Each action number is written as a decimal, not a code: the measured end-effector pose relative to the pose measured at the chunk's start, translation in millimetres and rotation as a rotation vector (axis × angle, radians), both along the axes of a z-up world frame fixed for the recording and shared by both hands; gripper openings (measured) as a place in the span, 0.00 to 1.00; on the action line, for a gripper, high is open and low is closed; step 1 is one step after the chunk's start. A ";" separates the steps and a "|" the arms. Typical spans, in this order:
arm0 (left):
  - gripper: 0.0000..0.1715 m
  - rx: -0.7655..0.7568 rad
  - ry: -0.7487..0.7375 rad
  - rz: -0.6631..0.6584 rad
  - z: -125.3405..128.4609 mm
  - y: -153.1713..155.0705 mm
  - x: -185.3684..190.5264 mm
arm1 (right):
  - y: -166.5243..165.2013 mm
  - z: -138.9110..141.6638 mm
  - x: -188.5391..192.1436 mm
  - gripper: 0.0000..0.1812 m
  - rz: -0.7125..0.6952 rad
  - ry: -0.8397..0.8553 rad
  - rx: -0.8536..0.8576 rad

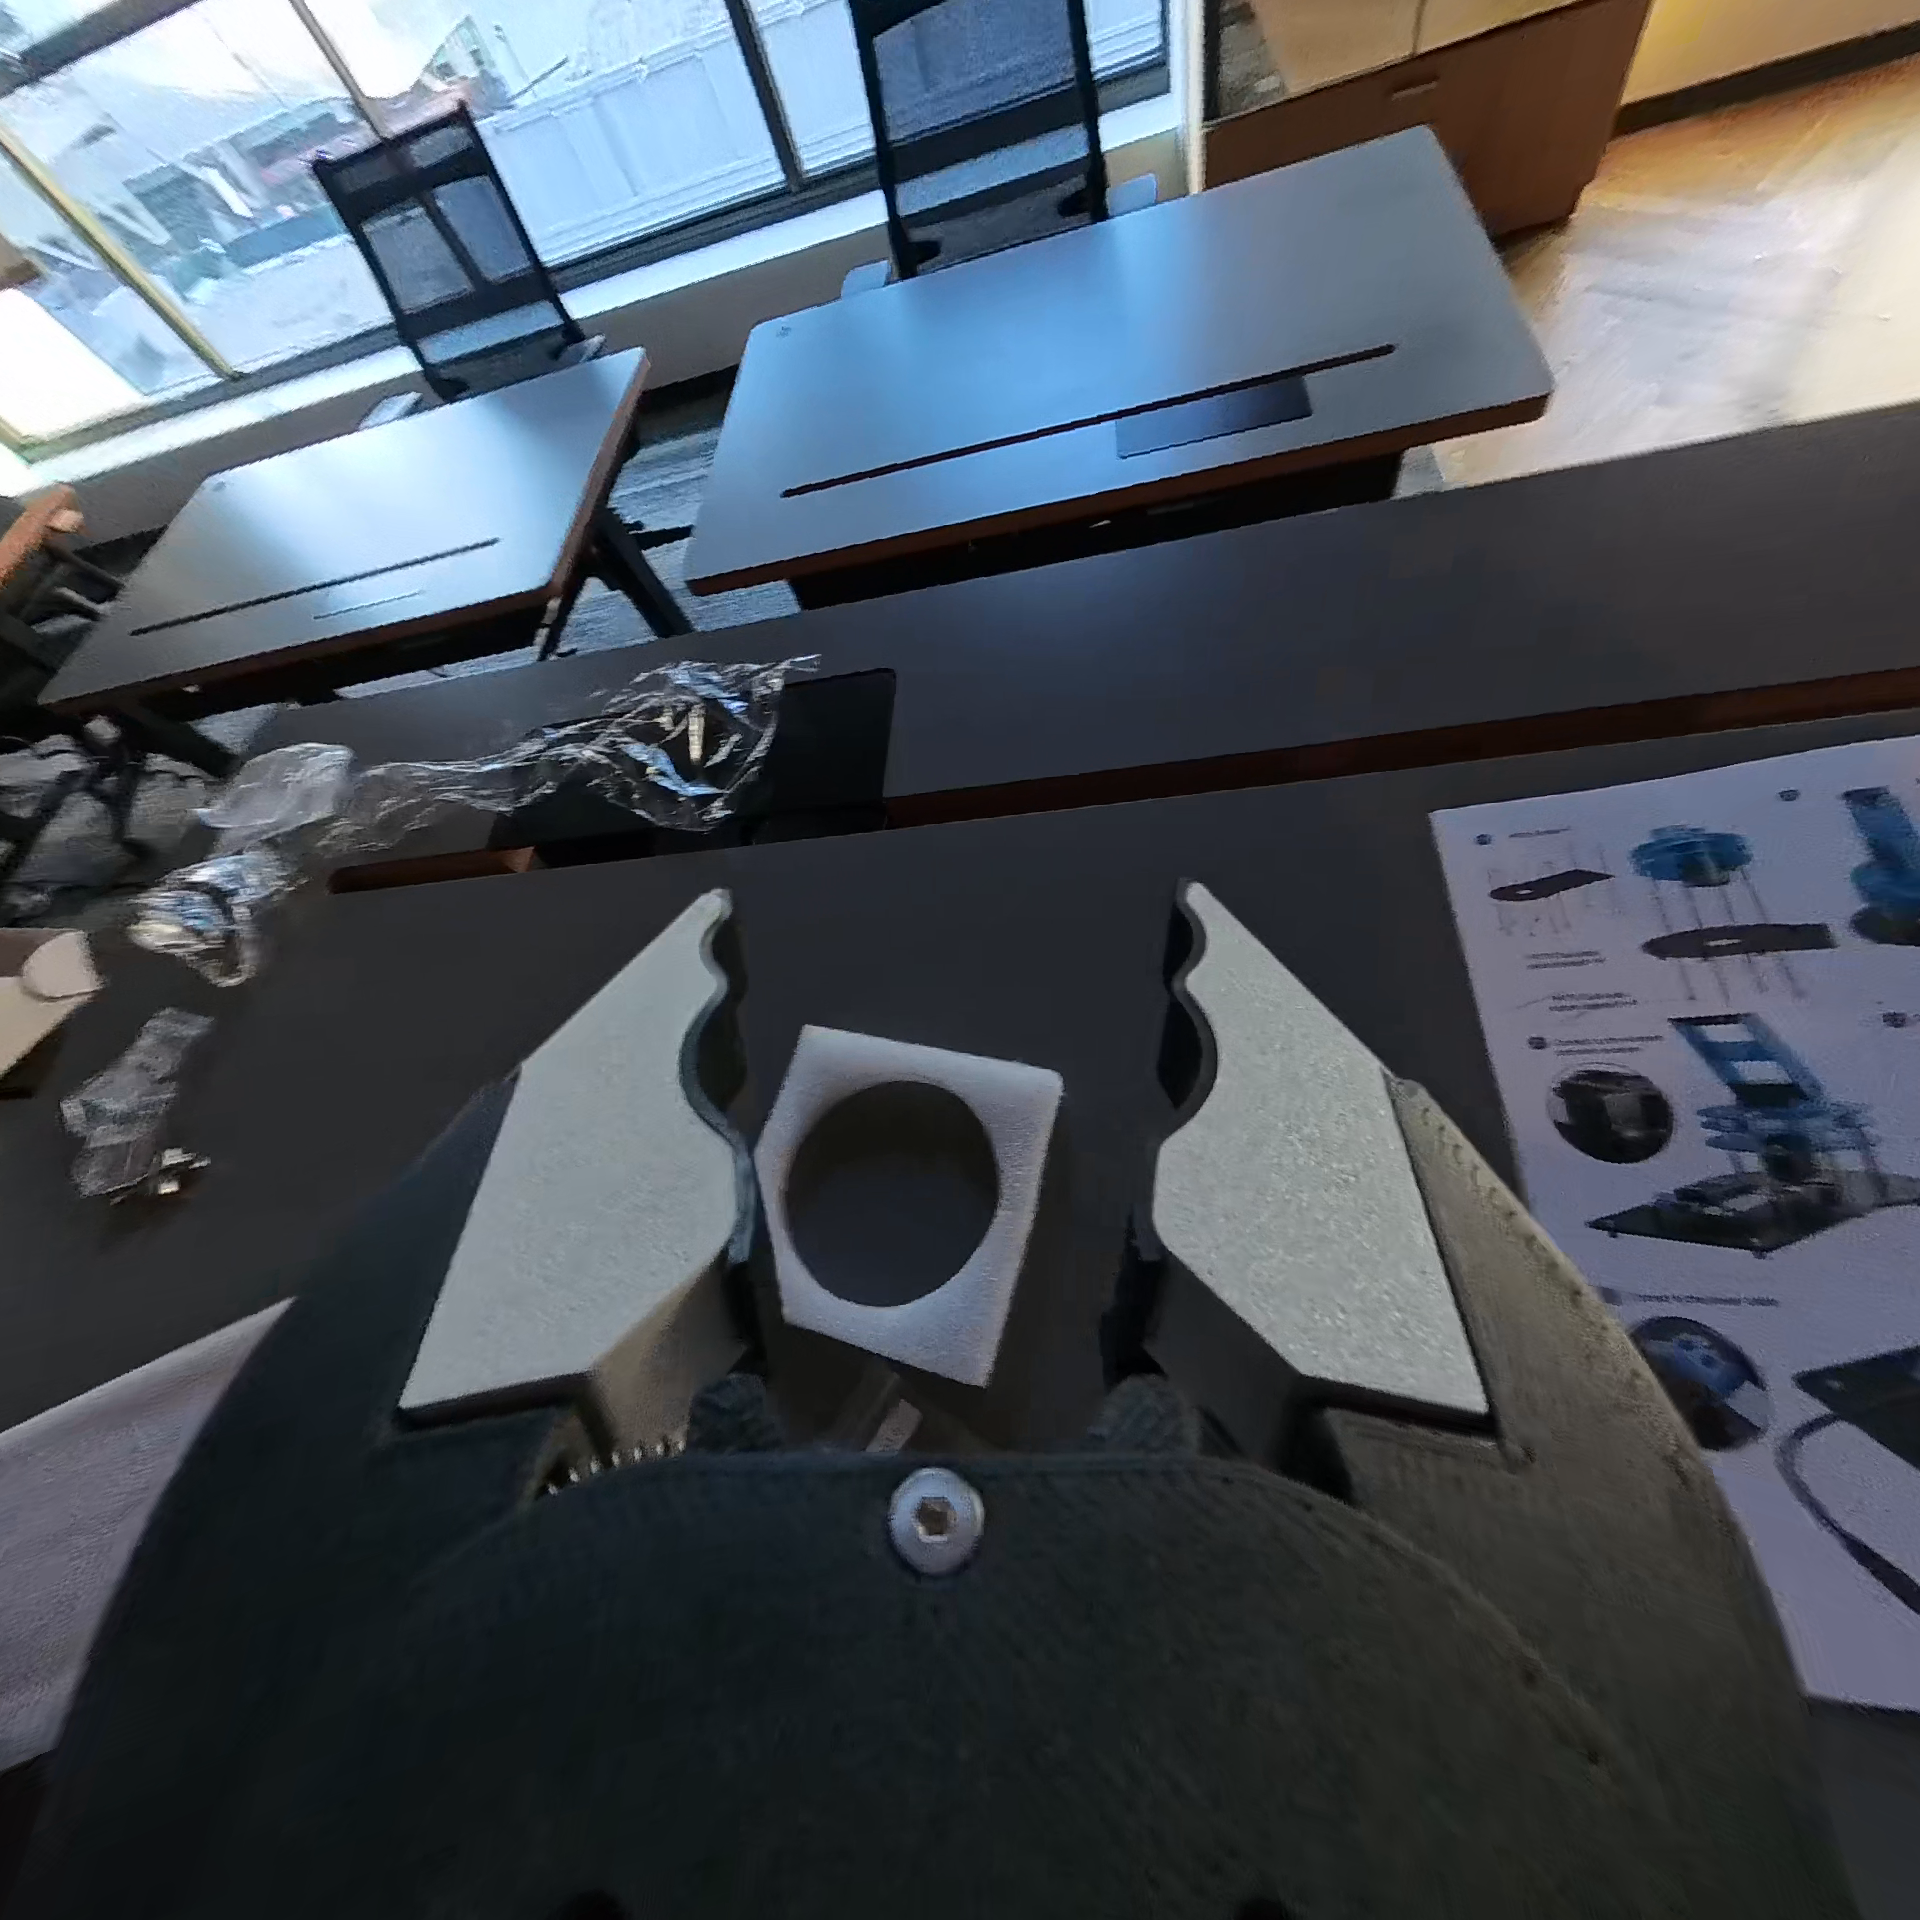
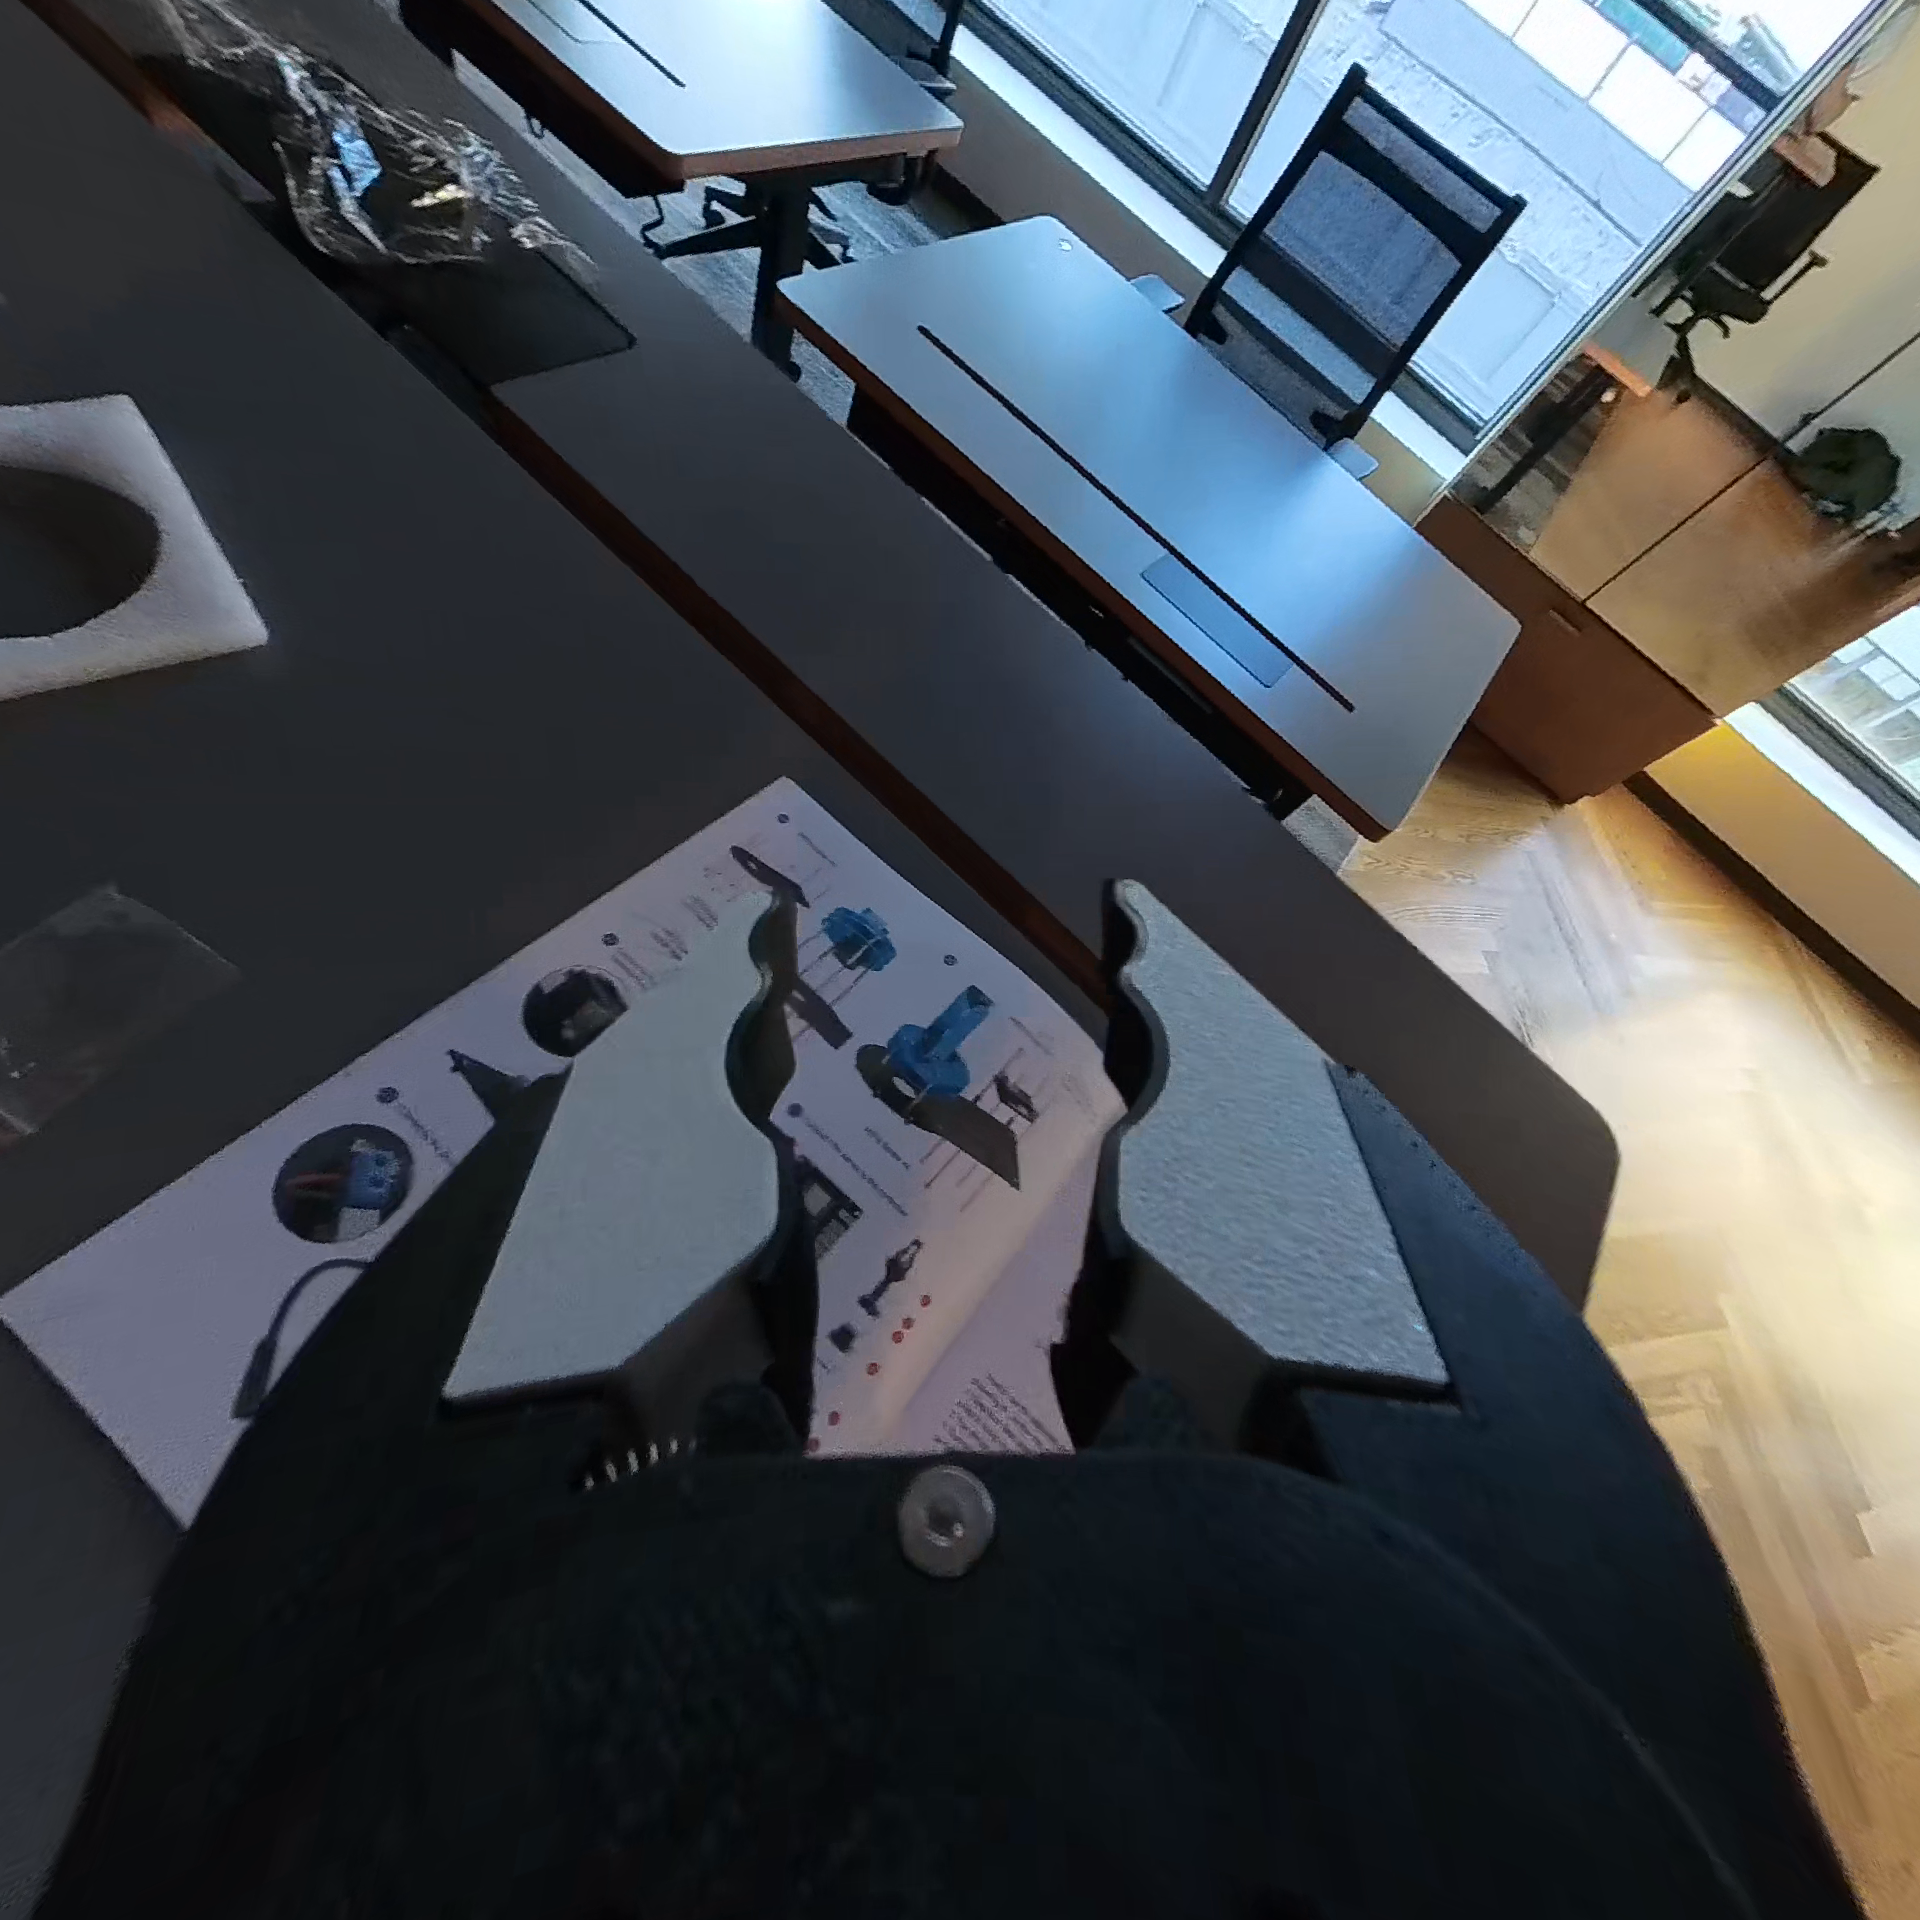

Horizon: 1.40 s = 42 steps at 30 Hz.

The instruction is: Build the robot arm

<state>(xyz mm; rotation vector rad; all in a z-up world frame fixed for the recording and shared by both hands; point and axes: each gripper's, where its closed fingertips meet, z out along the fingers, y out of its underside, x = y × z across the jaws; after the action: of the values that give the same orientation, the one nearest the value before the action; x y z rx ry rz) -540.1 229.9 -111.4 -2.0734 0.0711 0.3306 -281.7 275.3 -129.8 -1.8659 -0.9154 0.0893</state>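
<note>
My left gripper (image 1: 951, 909) is open and empty above a dark table (image 1: 935, 935). A white square foam piece with a round hole (image 1: 1023, 1122) lies on the table between and below its jaws, not gripped. My right gripper (image 2: 940, 904) is open and empty, hovering over a printed instruction sheet (image 2: 644, 997) with blue and black drawings, near the table's far edge. The foam piece (image 2: 177, 582) also shows at the left of the right wrist view. The sheet (image 1: 1704, 1143) lies right of the left gripper.
Crumpled clear plastic wrap (image 1: 644, 748) and small clear bags of parts (image 1: 135, 1112) lie at the table's left. A dark flat bag (image 2: 94, 987) lies left of the sheet. Other desks (image 1: 1122, 364), chairs (image 1: 447, 260) and a wooden floor (image 2: 1714, 1143) are beyond.
</note>
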 end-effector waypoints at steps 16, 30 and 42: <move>0.50 0.244 -0.358 -0.278 64.7 -26.0 68.6 | 10.0 41.8 46.9 0.41 0.017 0.204 0.062; 0.39 0.256 -0.409 -0.301 64.9 -25.8 64.9 | 7.4 33.9 36.7 0.16 0.076 0.316 -0.029; 0.38 0.247 -0.407 -0.296 63.3 -26.0 64.0 | 8.7 29.1 36.8 0.16 0.067 0.272 -0.024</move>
<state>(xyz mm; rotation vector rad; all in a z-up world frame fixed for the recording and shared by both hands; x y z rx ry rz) -476.1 203.9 -48.0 -1.8146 0.0845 -0.2541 -244.9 283.9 -100.8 -1.7909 -0.7902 0.3871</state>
